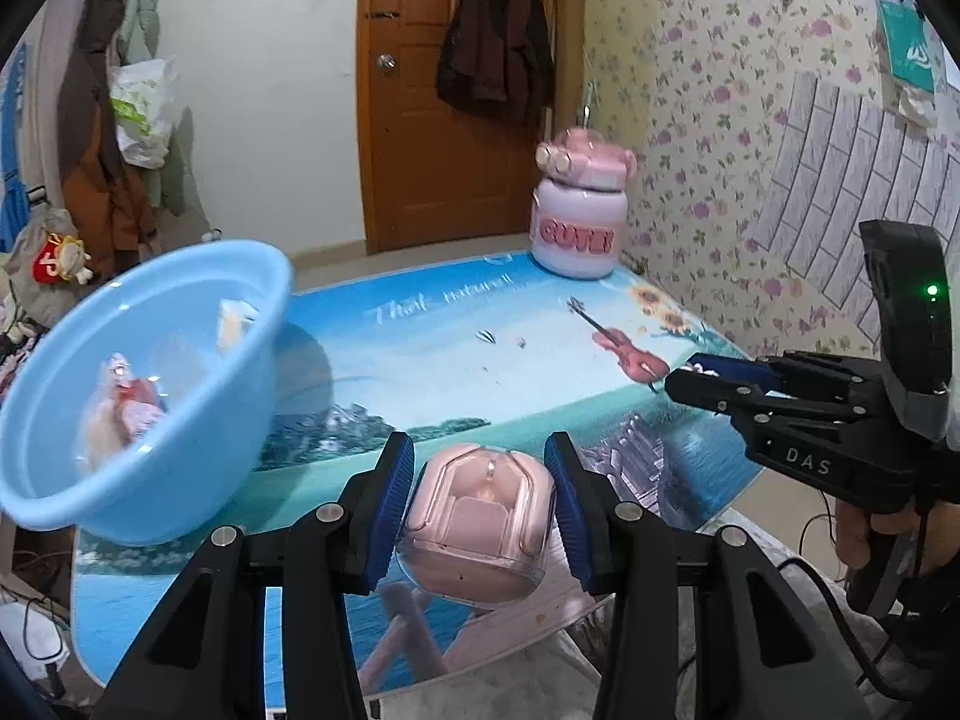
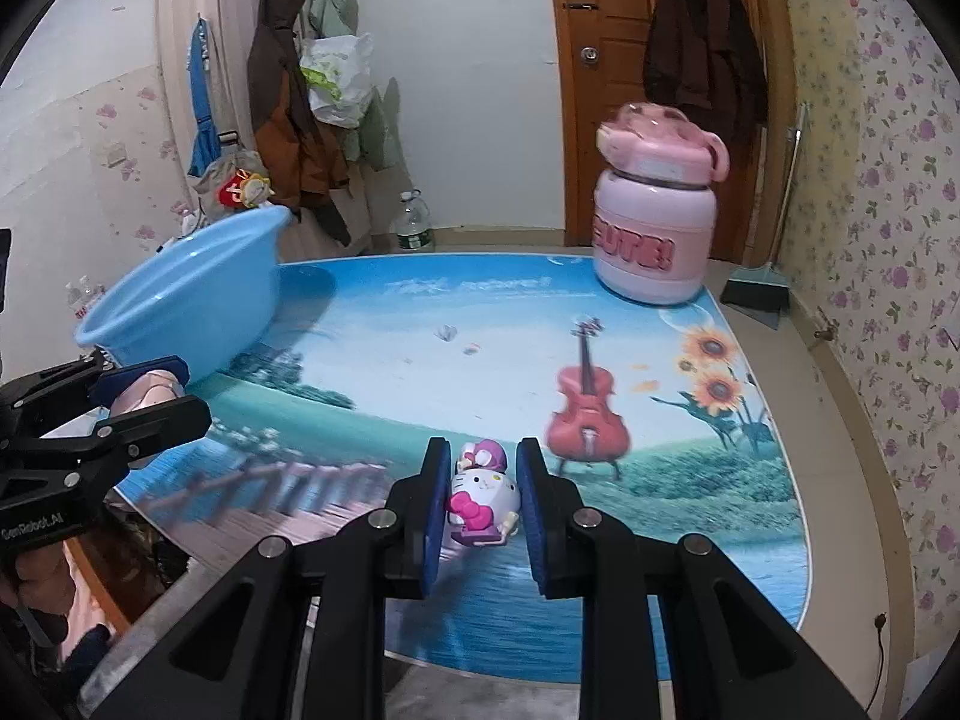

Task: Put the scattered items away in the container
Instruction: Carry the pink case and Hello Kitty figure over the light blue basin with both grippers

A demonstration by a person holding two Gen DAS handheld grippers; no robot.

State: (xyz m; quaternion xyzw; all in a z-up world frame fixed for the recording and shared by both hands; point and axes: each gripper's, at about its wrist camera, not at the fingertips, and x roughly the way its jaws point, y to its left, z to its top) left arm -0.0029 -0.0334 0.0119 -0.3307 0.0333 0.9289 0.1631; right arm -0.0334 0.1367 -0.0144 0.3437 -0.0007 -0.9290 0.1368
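The left gripper (image 1: pixel 483 510) is clamped on a pink earbud case (image 1: pixel 477 525), its blue pads pressed to the case's two sides, and it holds the case over the near edge of the table (image 1: pixel 420 360), just beside the blue basin (image 1: pixel 144 384). The right gripper (image 2: pixel 483 498) has a small Hello Kitty toy (image 2: pixel 480 495) between its pads; the toy fills the gap and the pads look to be against it, so I judge it grasped, though I cannot tell for sure whether it is lifted or touching the mat. In the left view the right gripper shows from the side at the far right, something blue and white in its tip. The basin sits at the table's left side, and it already has things in it: a reddish-white item (image 1: pixel 129 396) low on the near side and a pale one (image 1: pixel 234 318) toward the far wall, both too blurred to name. A pink jar (image 1: pixel 579 210) marked "CUTE" stands at the far right corner, well apart from the basin; whether it counts as scattered I cannot say. So the job seems well along: some items are in, two are in the grippers and not yet dropped, and apart from the jar I see nothing else loose on the table. What is left, as I judge it, is carrying the case and the toy over the rim and letting go.
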